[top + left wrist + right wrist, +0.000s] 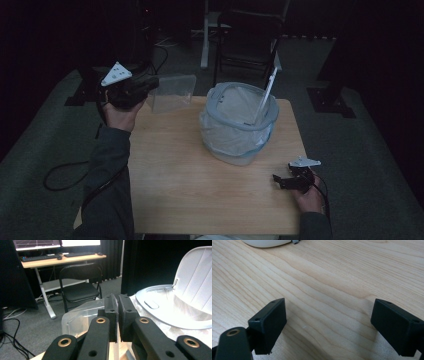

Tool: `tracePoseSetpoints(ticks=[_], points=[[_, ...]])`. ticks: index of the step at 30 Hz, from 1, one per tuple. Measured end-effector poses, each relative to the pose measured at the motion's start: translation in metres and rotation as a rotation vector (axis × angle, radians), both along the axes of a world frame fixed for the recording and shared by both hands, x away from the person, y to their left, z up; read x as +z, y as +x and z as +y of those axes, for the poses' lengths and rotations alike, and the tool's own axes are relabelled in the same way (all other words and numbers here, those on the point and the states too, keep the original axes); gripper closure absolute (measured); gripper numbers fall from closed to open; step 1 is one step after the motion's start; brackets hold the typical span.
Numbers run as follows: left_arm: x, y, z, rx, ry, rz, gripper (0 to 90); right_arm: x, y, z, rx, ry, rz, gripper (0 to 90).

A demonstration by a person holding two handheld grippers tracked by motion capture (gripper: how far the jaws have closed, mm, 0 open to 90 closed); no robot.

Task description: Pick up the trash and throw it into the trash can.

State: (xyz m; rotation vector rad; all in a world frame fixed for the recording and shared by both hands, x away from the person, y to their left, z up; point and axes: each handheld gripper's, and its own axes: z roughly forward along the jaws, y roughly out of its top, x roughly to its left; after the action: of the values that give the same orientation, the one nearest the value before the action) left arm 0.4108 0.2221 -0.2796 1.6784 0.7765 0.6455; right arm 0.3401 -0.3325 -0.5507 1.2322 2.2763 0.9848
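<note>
clear plastic container (pixel 172 91) seemingly pinched in left gripper (pixel 117 305)

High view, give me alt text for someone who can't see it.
The left tool holds a clear plastic container by its edge above the wooden table's far left corner. A bag-lined white bin stands open mid-table; the right tool rests open nearby.

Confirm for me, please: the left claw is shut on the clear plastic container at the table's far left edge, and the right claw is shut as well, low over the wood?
Not quite: the right claw is open, its jaws wide apart over bare wooden table, as the right gripper view shows. The left claw is indeed shut on the clear plastic container.
</note>
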Motion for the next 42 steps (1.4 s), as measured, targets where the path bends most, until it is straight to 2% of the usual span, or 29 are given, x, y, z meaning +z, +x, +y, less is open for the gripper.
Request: tracePoseSetpoints(ticks=[17, 28, 42], points=[[0.019, 0.001, -0.011, -0.022, -0.012, -0.031, 88.1, 0.000, 0.000, 0.000, 0.000, 0.001, 0.001, 12.3], [0.031, 0.002, -0.019, -0.035, -0.037, -0.053, 88.1, 0.000, 0.000, 0.000, 0.000, 0.000, 0.001, 12.3], [0.044, 0.001, -0.034, -0.075, -0.055, -0.076, 88.0, 0.000, 0.000, 0.000, 0.000, 0.000, 0.001, 12.3]])
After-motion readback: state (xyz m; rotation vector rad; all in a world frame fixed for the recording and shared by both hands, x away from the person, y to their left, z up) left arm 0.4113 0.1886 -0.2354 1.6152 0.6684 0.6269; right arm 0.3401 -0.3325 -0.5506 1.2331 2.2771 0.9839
